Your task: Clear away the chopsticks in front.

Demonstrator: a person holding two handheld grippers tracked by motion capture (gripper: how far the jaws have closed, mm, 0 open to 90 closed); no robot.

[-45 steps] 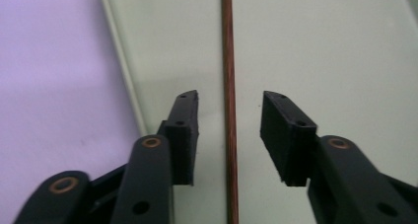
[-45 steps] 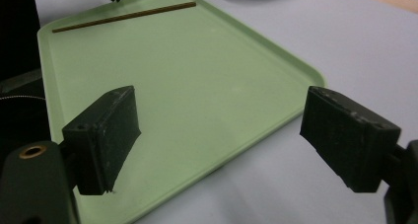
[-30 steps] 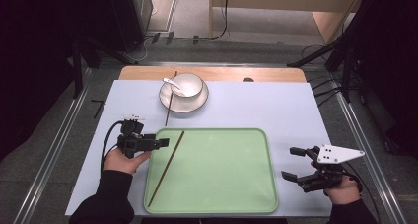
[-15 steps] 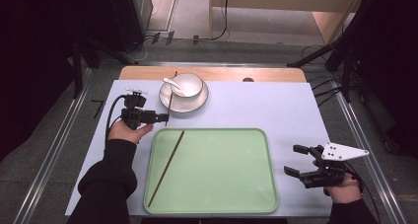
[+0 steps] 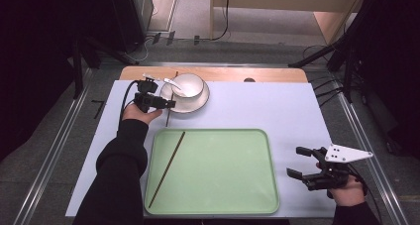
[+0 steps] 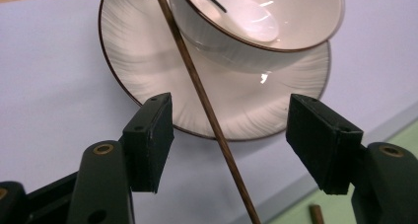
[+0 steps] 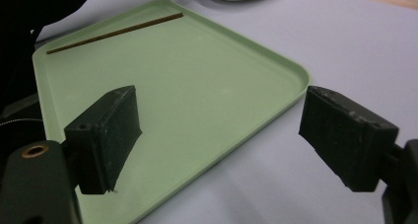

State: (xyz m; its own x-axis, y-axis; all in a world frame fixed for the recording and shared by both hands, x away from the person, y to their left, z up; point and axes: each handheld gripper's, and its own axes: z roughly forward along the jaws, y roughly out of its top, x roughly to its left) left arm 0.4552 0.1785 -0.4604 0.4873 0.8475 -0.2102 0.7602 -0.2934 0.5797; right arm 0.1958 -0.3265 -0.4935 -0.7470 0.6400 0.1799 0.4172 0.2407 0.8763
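Chopstick (image 6: 207, 105), leaning on the saucer (image 6: 148, 61) at upper left, sits untouched between the left hand-held gripper (image 6: 231, 135)'s wide, just-narrowing jaws; it should centre before squeezing.

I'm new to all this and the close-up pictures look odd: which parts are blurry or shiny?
Left gripper view: glare spots gleam on the glossy white ceramic bowl and its ribbed saucer; the near black jaw pads look soft. Right gripper view: the pale green plastic tray is evenly lit, the near pads blurred. High view: sharp table, dark surroundings.
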